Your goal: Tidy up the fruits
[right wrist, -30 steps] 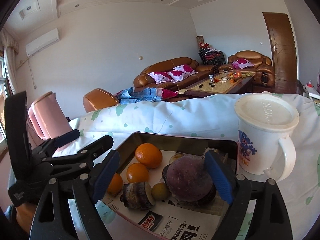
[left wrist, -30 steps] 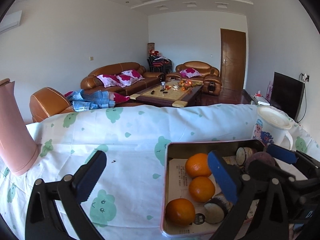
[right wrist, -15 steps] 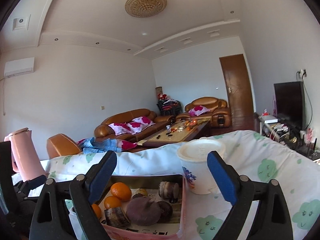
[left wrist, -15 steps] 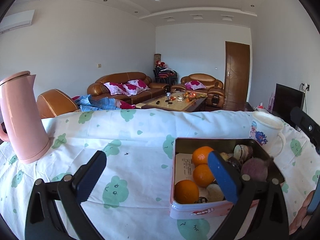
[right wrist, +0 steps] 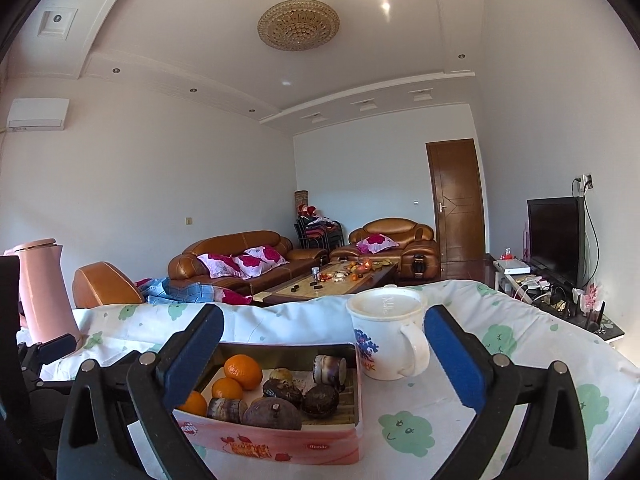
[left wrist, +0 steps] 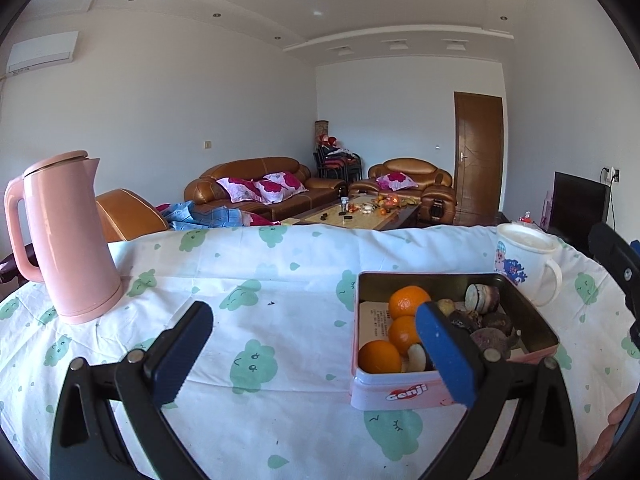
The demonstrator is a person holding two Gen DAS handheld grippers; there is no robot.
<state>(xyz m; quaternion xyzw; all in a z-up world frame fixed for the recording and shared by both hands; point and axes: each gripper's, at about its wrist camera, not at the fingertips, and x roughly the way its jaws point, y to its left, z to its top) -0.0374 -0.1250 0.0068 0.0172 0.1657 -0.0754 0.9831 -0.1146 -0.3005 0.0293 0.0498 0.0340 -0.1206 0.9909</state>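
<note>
My right gripper (right wrist: 324, 354) has just been opening and stands wide with nothing between its jaws, hovering near the pink tin (right wrist: 280, 446) of oranges (right wrist: 243, 371) and dark fruits on the table; my left gripper (left wrist: 316, 350) gapes empty too. I should retreat level, clear of the mug (right wrist: 386, 338); only my left view shows the whole kettle (left wrist: 66, 236), only my right the television (right wrist: 554, 238).

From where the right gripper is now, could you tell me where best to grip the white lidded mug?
Probably the white lidded mug across its round body below the lid, approaching level from the near side; its handle faces the right gripper, so offset slightly left.
</note>
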